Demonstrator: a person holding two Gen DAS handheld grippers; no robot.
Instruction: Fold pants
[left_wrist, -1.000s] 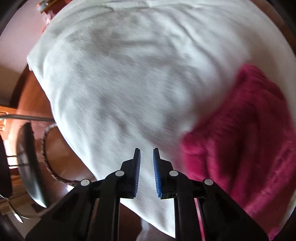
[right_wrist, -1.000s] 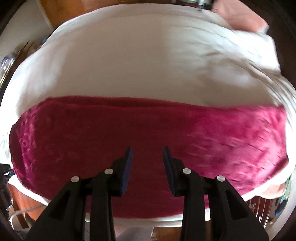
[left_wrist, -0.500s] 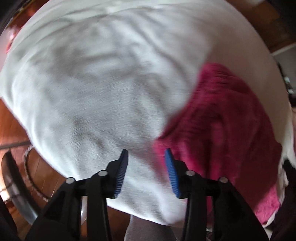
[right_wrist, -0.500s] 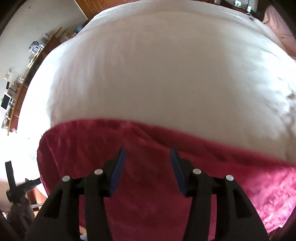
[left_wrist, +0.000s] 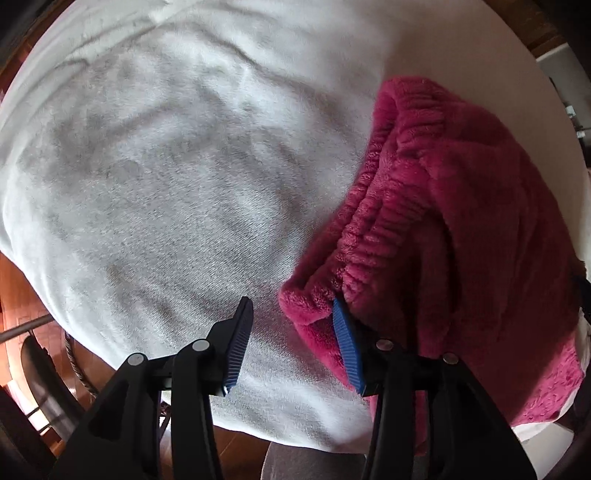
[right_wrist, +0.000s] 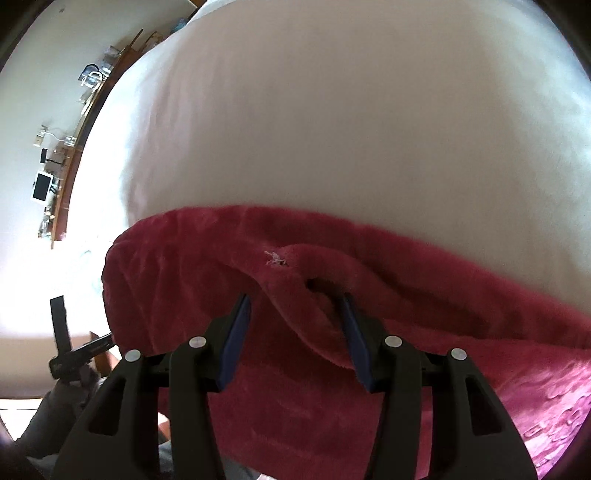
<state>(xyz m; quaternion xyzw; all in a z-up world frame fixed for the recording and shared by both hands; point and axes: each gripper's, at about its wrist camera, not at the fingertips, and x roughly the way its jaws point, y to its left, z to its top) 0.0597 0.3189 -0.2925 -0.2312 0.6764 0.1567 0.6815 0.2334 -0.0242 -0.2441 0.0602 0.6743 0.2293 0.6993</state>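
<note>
Dark pink fleece pants (left_wrist: 461, 221) lie on a white blanket (left_wrist: 166, 166), their ribbed waistband facing my left gripper (left_wrist: 291, 301). That gripper points straight down and its jaws are opening. The waistband's near corner sits between them and brushes the right pad, while the left pad hangs over bare blanket. In the right wrist view the pants (right_wrist: 332, 387) stretch across the lower half, with white blanket (right_wrist: 332, 129) beyond. My right gripper (right_wrist: 294, 296) stands open low over a raised fold of the fabric. Its right finger reaches under that fold, and the pads do not pinch it.
Wooden floor (left_wrist: 14, 288) and a dark round seat (left_wrist: 40, 369) show past the blanket's left edge. A grey-clad leg (left_wrist: 306, 461) is at the bottom. A wooden shelf with small items (right_wrist: 74, 147) runs along the white wall, and a black stand (right_wrist: 61, 332) is at lower left.
The left gripper went from nearly shut to open and shifted right onto the waistband corner. The right gripper opened wider, sank toward the pants and moved along them to a raised fold.
</note>
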